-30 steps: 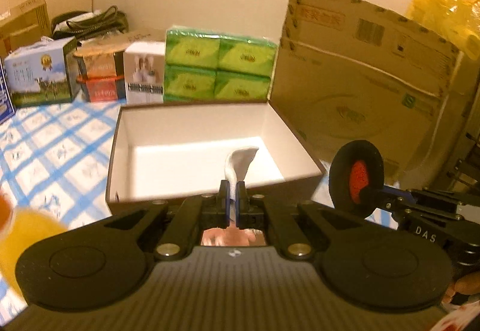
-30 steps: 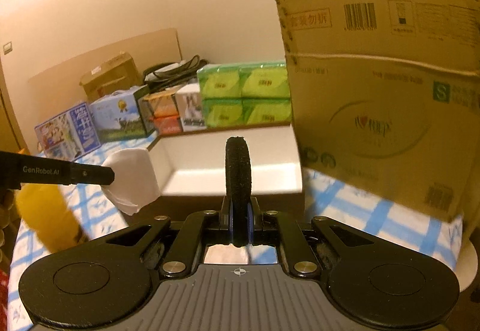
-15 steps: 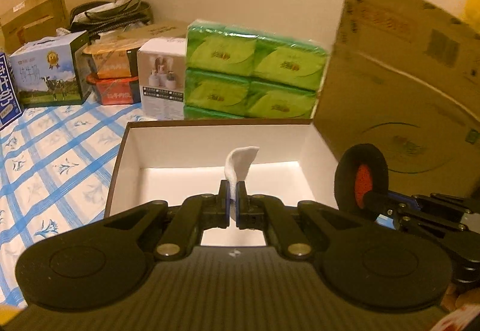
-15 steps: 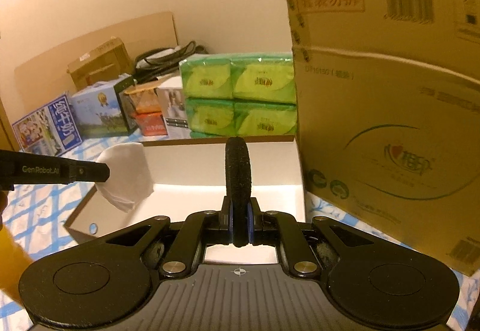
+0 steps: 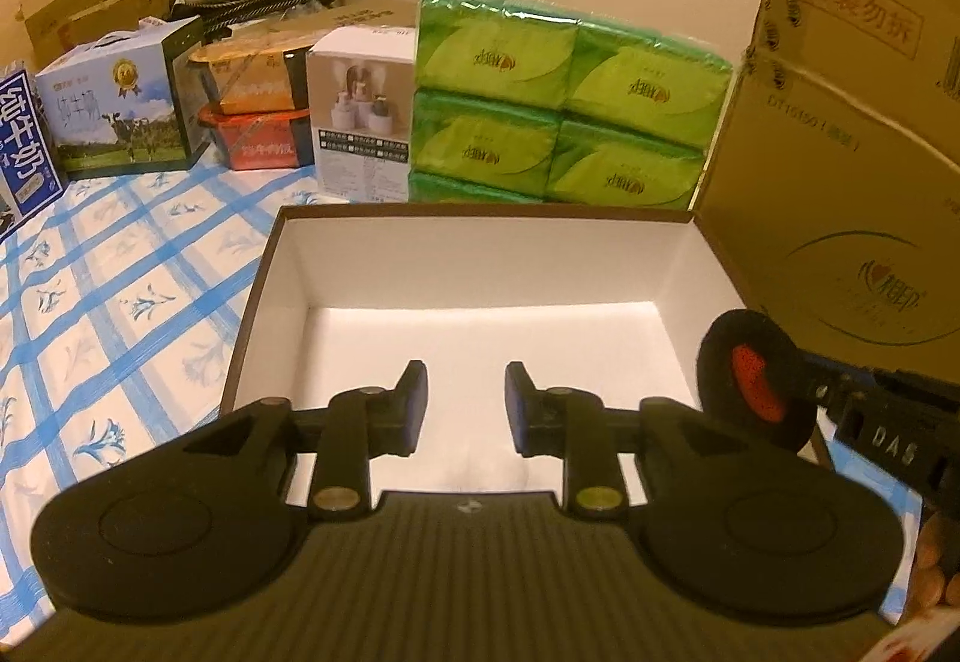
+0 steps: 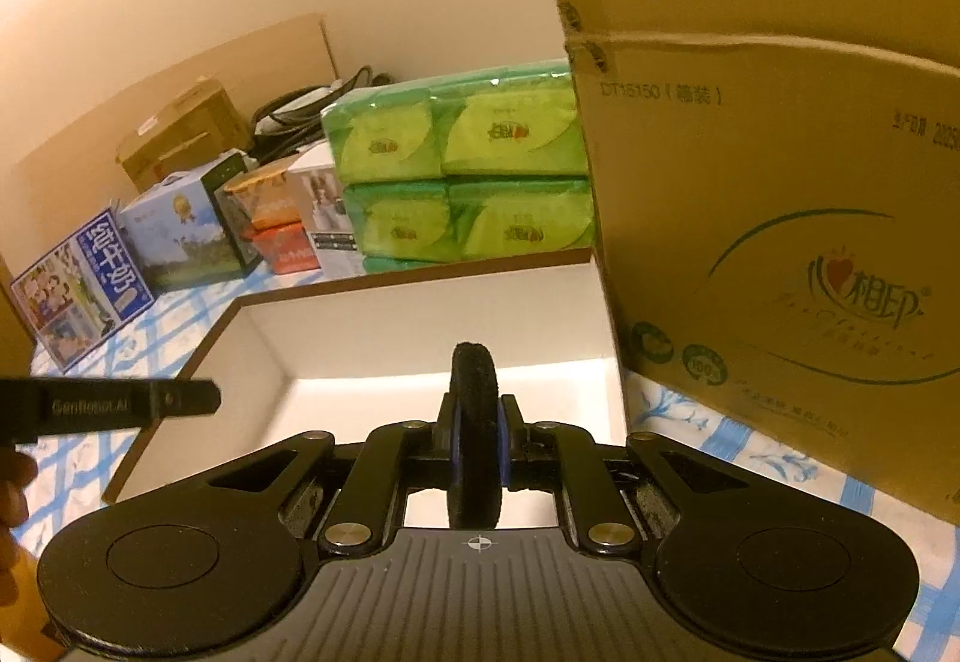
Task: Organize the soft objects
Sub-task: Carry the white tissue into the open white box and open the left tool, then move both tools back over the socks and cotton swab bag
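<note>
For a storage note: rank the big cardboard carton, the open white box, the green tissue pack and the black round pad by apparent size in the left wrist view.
1. open white box
2. big cardboard carton, cropped, so unsure against the box
3. green tissue pack
4. black round pad

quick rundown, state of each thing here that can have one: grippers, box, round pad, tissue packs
left gripper: open, jaws just opened, nothing between them
right gripper: shut on black round pad
shallow box: open, no lid on it, white inside
green tissue packs: stacked, still wrapped
big cardboard carton: upright beside the box
</note>
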`<state>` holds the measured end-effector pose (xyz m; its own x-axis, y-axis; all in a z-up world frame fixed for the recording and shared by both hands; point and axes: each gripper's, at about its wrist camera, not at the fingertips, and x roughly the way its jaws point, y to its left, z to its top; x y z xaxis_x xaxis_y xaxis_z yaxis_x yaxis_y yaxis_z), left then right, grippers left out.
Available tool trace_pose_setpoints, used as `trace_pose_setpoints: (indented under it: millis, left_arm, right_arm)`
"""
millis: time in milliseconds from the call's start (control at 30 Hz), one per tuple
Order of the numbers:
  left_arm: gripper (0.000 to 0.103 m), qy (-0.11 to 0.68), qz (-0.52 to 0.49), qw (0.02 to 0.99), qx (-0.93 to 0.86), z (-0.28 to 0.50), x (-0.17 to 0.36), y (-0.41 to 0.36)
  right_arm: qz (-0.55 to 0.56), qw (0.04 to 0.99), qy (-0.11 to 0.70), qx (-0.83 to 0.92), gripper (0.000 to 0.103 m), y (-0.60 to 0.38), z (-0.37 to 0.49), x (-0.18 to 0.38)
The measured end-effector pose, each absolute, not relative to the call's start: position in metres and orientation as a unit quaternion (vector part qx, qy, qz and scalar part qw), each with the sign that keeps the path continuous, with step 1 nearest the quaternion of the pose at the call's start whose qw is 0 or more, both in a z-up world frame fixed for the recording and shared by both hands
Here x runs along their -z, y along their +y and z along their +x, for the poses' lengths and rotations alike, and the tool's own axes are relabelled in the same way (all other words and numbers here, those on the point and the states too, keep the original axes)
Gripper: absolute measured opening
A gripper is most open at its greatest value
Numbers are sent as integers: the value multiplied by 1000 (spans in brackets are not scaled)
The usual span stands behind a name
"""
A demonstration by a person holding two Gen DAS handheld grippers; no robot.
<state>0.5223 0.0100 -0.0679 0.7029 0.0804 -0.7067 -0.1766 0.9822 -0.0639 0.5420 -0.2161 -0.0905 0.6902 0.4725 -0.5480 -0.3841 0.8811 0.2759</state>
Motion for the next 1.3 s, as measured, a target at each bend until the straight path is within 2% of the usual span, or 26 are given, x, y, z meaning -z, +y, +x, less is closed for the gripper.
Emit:
trace_pose_setpoints:
  millis: [33,133,167,567,867,1033,1300]
  left_arm:
    - [25,381,-62,920,-71,522,69,11]
    - [26,384,-61,919,-71,521,70,12]
    - [28,385,-61,918,-72,520,71,11]
    - [35,388,-61,918,-57,497,59,4]
    - [39,377,-60,924,-27,453,35,-10]
    - [40,367,-60,928,-12,417,21,-13]
    - [44,355,-55,933,10,358,-2,-15]
  right_arm:
    - [72,917,316,-233,17,-216,543,90]
    - [80,917,317,-231,46,-219,543,90]
    - [83,918,314,-228,47,-219,543,89]
    - [88,915,324,-225,50,-229,517,77]
    - [99,918,310,-227,60,-239,471,50]
    - [110,921,300,-222,69,-244,434,34]
    - [133,921,292,-219,75,-256,371,15]
